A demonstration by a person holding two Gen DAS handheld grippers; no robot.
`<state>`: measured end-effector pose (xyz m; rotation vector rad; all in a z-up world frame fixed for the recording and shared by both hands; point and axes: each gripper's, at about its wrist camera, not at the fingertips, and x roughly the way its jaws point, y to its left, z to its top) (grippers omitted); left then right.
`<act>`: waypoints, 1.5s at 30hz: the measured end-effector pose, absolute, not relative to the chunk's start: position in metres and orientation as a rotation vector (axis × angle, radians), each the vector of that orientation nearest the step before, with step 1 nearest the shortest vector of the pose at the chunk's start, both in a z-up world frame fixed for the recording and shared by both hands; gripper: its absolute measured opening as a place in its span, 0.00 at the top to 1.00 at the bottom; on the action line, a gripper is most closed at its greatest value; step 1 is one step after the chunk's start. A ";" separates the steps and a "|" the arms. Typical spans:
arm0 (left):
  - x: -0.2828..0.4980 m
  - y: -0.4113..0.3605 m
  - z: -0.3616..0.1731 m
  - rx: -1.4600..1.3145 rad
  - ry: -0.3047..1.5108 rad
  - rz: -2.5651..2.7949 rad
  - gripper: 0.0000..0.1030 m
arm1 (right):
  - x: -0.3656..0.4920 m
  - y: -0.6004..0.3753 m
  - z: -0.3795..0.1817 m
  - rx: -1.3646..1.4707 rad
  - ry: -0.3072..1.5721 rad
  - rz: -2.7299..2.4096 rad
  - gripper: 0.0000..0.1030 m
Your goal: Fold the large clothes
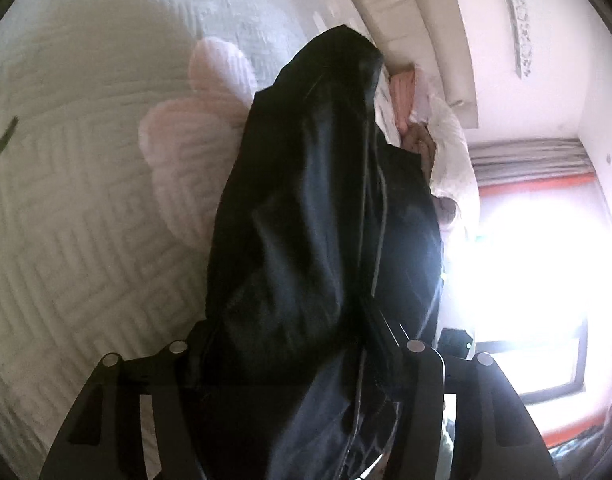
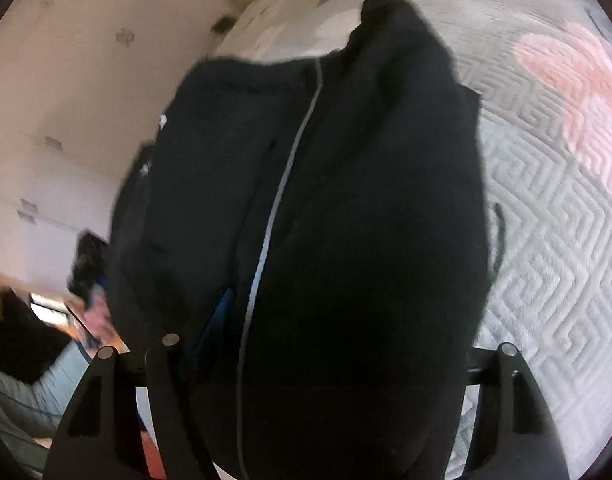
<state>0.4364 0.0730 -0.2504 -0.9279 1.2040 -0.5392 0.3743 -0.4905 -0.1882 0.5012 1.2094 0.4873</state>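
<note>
While one black garment hangs over one quilted bed, two claws hold it: left claw and right claw, each clamped on its cloth.

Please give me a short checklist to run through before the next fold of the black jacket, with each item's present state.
1. Left gripper has the black jacket bunched between its fingers: ok.
2. Right gripper holds the same jacket: ok.
3. Fingertips visible on either gripper: cannot tell, cloth hides them.
4. Jacket spread flat on the quilted bedspread: not ok, it hangs in folds.
5. Zipper line straight: not ok, it curves.
6. Landing spot under the jacket free: cannot tell.
</note>
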 end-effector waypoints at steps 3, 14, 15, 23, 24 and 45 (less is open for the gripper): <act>0.448 0.070 -0.263 -0.923 1.254 -0.536 0.33 | 0.391 -0.508 -0.211 0.614 1.231 0.521 0.17; 0.412 0.065 -0.211 -0.783 0.986 -0.542 0.66 | 0.375 -0.515 -0.168 0.558 1.016 0.503 0.54; 0.401 0.065 -0.198 -0.789 0.937 -0.578 0.67 | 0.368 -0.513 -0.158 0.546 0.986 0.511 0.55; 0.302 0.066 -0.105 -0.695 0.746 -0.697 0.69 | 0.327 -0.490 -0.113 0.414 0.803 0.573 0.56; 0.279 0.071 -0.093 -0.686 0.728 -0.707 0.69 | 0.321 -0.488 -0.114 0.413 0.787 0.574 0.56; 0.154 0.183 -0.188 -0.779 0.979 -0.206 0.48 | 0.194 -0.548 -0.211 0.445 1.093 0.007 0.24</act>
